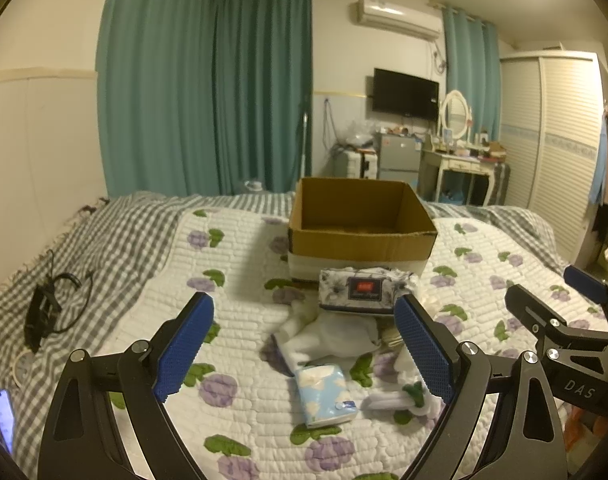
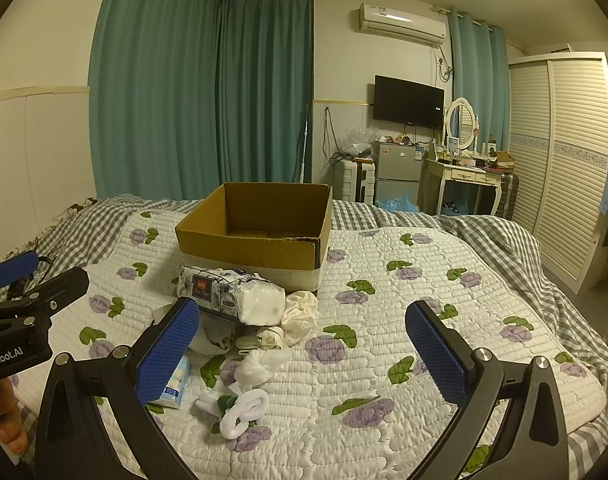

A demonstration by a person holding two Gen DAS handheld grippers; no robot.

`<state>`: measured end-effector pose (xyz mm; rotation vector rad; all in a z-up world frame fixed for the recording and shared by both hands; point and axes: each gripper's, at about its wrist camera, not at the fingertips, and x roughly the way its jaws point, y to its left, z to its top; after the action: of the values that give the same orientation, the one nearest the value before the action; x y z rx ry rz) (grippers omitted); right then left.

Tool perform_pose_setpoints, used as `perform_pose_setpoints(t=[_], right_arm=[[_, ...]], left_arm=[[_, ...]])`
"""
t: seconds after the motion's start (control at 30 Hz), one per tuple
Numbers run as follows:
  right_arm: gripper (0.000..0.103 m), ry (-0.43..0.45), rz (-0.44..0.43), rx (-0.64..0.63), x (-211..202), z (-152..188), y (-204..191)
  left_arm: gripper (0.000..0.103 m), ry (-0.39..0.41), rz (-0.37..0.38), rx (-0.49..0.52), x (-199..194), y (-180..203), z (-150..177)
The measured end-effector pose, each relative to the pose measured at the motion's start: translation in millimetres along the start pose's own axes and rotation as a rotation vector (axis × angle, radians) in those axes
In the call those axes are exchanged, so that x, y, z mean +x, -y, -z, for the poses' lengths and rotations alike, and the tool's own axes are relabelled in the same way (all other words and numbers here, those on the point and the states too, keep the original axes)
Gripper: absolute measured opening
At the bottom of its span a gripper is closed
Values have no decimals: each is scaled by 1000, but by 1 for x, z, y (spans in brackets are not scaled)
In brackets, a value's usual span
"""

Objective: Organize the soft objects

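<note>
Nothing is gripped yet, and the box (image 1: 362, 220) looks empty as far as its inside shows, so the step in hand is judged to be the first pick from the pile. To do it well, take one item at a time, starting with the one lying loosest at the near edge; close on the middle of its bulk, not on a loose fold, so it lifts whole without dragging its neighbours or snagging the quilt (image 1: 240, 420). The left gripper (image 1: 304, 344) is spread wide and holds nothing; the blue tissue pack (image 1: 326, 396) lies on the quilt between its fingers, slightly nearer the right one, with white cloth (image 1: 328, 338) just beyond it and the flowered pack (image 1: 364, 290) against the box's front wall. The right gripper (image 2: 302, 350) is likewise spread and empty; the rolled white socks (image 2: 244, 408) lie low between its fingers, closer to the left one, and the pile sits mostly to that side. The box stands beyond the pile, open side up.
</note>
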<state>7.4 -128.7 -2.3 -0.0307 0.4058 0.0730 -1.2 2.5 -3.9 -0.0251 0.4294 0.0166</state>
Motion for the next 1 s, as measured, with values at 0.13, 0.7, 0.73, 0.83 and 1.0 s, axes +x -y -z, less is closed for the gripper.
perform_pose_setpoints(t=[0.13, 0.7, 0.73, 0.83, 1.0], right_arm=[[103, 0, 0, 0, 0, 0, 0], [103, 1, -3, -6, 0, 1, -2], [103, 5, -5, -6, -2, 2, -2], [103, 6, -20, -6, -5, -3, -3], [103, -63, -57, -34, 2, -24, -13]], left_arm=[[93, 0, -1, 1, 0, 0, 0], [93, 15, 1, -9, -6, 1, -3], [93, 17, 6, -14, -9, 0, -6], [93, 20, 2, -29, -18, -5, -17], [93, -73, -27, -8, -4, -14, -21]])
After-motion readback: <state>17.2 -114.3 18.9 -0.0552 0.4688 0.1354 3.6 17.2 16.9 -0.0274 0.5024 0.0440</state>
